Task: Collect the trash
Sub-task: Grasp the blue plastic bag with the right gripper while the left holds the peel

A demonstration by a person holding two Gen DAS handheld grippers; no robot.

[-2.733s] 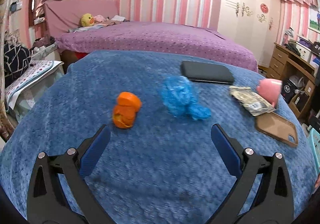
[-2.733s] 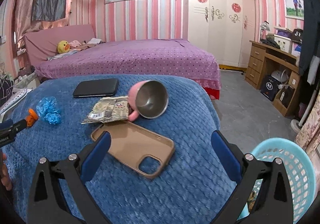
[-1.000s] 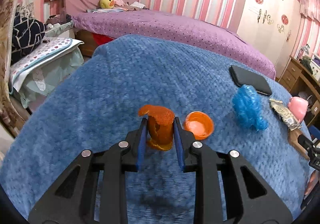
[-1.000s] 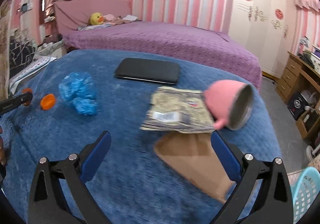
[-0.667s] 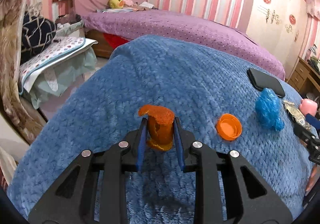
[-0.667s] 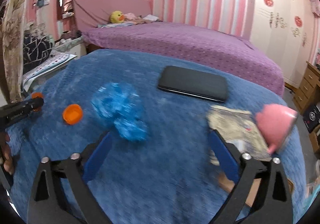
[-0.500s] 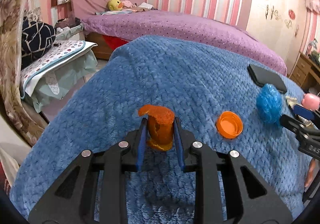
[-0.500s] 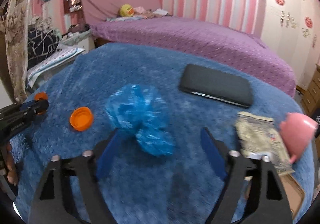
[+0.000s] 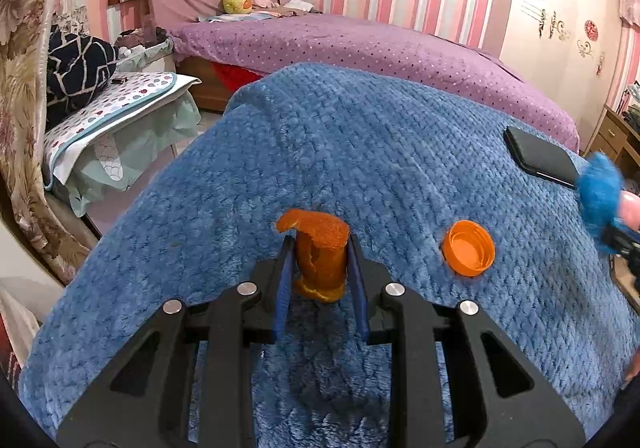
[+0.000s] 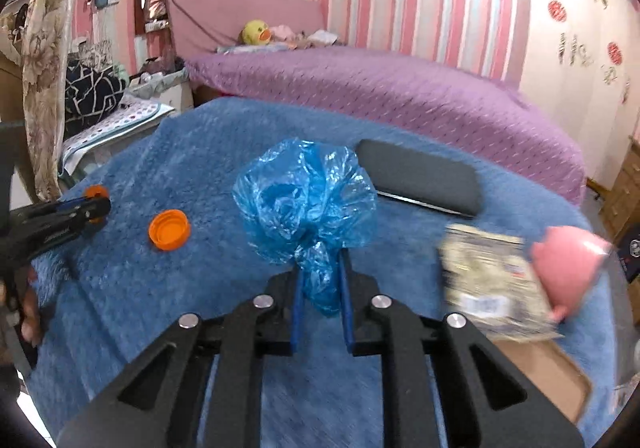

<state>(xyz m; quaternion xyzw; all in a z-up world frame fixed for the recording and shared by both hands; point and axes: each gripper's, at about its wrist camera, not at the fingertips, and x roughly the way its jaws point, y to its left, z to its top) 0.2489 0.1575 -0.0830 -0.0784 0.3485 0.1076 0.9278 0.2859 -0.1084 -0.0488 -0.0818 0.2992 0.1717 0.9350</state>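
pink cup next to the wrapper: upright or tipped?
Tipped. In the right wrist view the pink cup lies on its side on the blue blanket, its handle underneath, touching the wrapper. It is blurred; contents cannot be told.

We see a curled piece of orange peel (image 9: pixel 320 254) standing upright at the centre of the left wrist view, pinched between the blue pads. An orange bottle cap (image 9: pixel 468 252) lies open side up on the blue blanket, right of centre. In the right wrist view, a crumpled blue plastic bag (image 10: pixel 308 203) fills the middle, its twisted tail caught between the pads.
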